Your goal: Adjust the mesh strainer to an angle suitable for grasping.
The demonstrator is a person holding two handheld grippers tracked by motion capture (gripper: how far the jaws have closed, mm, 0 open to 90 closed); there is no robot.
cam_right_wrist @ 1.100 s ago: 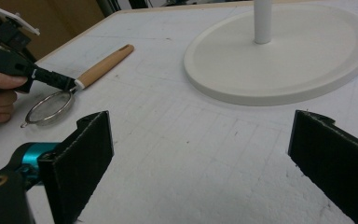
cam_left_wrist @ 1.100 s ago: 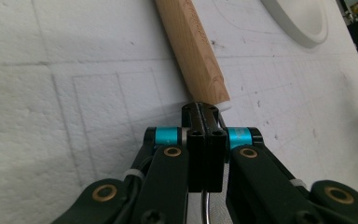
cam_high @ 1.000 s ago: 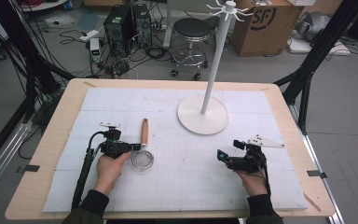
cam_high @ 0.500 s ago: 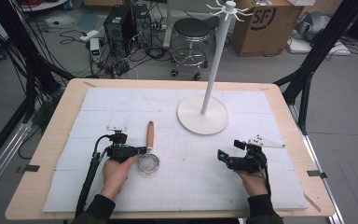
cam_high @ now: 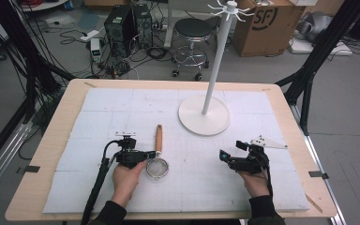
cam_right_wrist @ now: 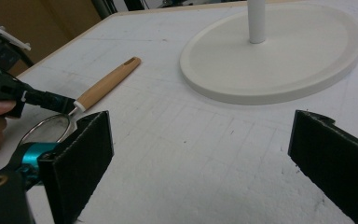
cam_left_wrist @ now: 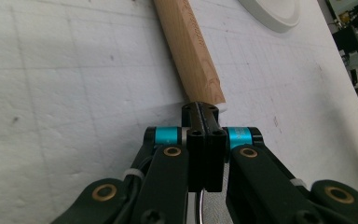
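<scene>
A small strainer lies on the white mat, with a wooden handle [cam_high: 159, 138] pointing away and a round metal mesh ring [cam_high: 157, 168] near the front. My left gripper [cam_high: 149, 154] comes in from the left and is shut on the strainer's neck, where handle meets ring. In the left gripper view the shut jaws [cam_left_wrist: 200, 109] meet just below the handle's end [cam_left_wrist: 191, 51]. My right gripper [cam_high: 223, 156] rests right of centre, open with nothing between its pads [cam_right_wrist: 81, 154]. The right gripper view has the strainer [cam_right_wrist: 105, 84] and the left gripper [cam_right_wrist: 51, 100] off to the left.
A white hanger stand rises from a round base [cam_high: 204, 122] behind the centre, its pole [cam_high: 214, 70] topped with hooks. The base [cam_right_wrist: 275, 51] lies just ahead of the right gripper. White foam mat [cam_high: 122, 103] covers the wooden table.
The left gripper has slid to the right with the strainer, whose handle now lies closer to the table's middle. The right gripper has stayed put.
</scene>
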